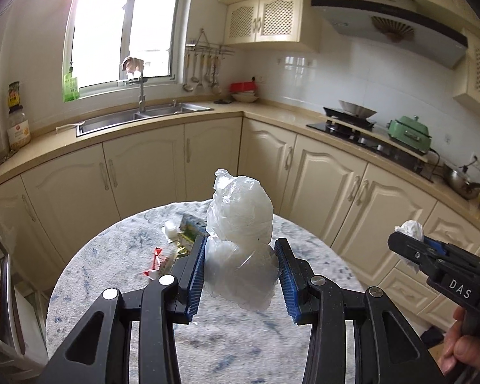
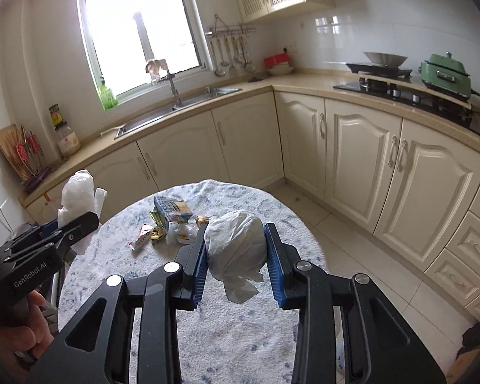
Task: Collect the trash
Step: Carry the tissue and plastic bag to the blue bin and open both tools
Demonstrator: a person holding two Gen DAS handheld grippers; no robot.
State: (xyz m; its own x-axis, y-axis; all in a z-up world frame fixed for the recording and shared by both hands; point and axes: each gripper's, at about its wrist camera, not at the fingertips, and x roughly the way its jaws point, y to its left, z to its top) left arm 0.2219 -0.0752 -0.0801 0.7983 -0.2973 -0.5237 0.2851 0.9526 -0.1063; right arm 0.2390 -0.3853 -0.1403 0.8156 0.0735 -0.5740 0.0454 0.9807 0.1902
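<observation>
My left gripper [image 1: 241, 246] is shut on a crumpled clear plastic bag [image 1: 240, 214], held up above the round table [image 1: 112, 249]; the same bag [image 2: 78, 192] shows at the left of the right wrist view. My right gripper [image 2: 235, 233] is shut on a balled-up white tissue wad [image 2: 236, 243], also seen at the right of the left wrist view as a white lump [image 1: 409, 228]. On the table lie a small carton [image 2: 171, 211], a red and white wrapper [image 2: 140, 238], gold wrappers [image 2: 201, 220] and a white scrap [image 2: 180, 235].
The table has a blue-and-white mottled cloth. Cream kitchen cabinets [image 2: 352, 156] run behind it, with a sink [image 1: 137, 118] under a window and a stove [image 2: 400, 88] with a green pot [image 2: 448, 75]. Tiled floor [image 2: 352, 256] lies to the right of the table.
</observation>
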